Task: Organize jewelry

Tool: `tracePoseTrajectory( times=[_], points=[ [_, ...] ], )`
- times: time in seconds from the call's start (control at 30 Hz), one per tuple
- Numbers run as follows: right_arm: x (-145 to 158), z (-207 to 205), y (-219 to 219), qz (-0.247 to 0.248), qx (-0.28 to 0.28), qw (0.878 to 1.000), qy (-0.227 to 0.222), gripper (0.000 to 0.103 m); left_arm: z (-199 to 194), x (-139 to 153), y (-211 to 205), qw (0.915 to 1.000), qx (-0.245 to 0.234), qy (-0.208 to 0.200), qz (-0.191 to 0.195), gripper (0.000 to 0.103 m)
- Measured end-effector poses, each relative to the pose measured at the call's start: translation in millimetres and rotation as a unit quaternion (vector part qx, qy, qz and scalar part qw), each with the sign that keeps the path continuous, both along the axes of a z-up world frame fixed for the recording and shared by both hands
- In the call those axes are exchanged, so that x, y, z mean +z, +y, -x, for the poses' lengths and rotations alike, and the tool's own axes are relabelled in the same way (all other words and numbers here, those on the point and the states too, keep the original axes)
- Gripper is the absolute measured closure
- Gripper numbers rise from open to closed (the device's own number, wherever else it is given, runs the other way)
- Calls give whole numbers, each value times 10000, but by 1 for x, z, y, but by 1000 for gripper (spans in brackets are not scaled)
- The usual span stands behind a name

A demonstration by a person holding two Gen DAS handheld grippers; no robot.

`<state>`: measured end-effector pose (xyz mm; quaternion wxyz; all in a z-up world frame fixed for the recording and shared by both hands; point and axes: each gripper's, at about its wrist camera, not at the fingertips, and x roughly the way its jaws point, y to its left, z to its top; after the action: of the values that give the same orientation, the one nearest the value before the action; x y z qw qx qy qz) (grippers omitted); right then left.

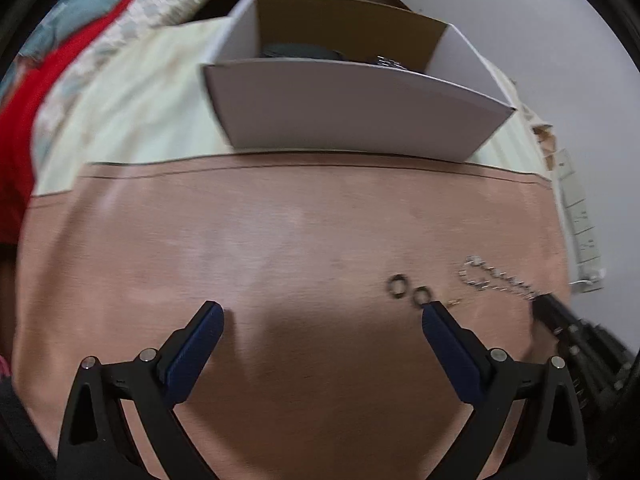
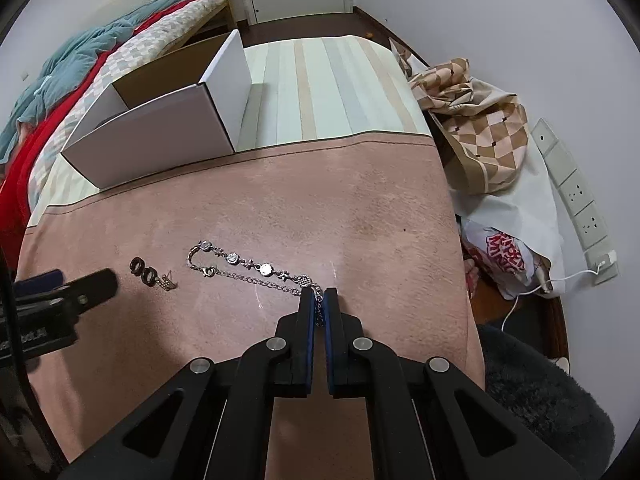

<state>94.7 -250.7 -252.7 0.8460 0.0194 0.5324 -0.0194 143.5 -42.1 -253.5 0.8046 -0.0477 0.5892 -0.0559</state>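
A silver chain bracelet (image 2: pixel 244 265) lies on the pink cloth (image 2: pixel 320 208). My right gripper (image 2: pixel 319 294) is shut on its near end. The bracelet also shows in the left wrist view (image 1: pixel 496 278), with the right gripper's tip (image 1: pixel 550 308) on it. Two dark rings (image 2: pixel 143 271) and a small gold piece (image 2: pixel 167 282) lie left of the bracelet. In the left wrist view the rings (image 1: pixel 408 288) sit just beyond the right finger. My left gripper (image 1: pixel 323 314) is open and empty above the cloth, and shows at the left edge of the right wrist view (image 2: pixel 60 284).
An open white cardboard box (image 1: pixel 352 120) (image 2: pixel 160 132) stands at the far edge of the cloth, with dark items inside. Bedding (image 2: pixel 60 92) lies to the left. Patterned fabric and a plastic bag (image 2: pixel 492 184) sit to the right by a wall socket strip (image 2: pixel 576 196).
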Motion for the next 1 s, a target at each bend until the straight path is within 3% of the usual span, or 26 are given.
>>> tracePoseTrajectory(
  times=[0.17,0.3,0.33,0.67,0.87,1.0],
  points=[
    [-2,1,1,-11,16,10000,-9,99,-3,0,-15,9995,-212,-189,-131,25],
    [-2,1,2,-48,-4,10000,-16,99,-5,3,-26,9977,-431,-366,-364,53],
    [-2,1,2,-47,-7,10000,-20,99,-5,3,-29,9971,-495,-405,-415,55],
    [2,2,-2,-132,-89,9999,-32,99,-2,4,3,9967,-399,-397,-588,55],
    [6,2,0,-189,-79,9997,-104,99,9,10,18,9993,-286,-231,-37,55],
    [6,3,2,-68,-46,9999,-138,99,14,7,13,9992,-389,-122,9,55]
  ],
)
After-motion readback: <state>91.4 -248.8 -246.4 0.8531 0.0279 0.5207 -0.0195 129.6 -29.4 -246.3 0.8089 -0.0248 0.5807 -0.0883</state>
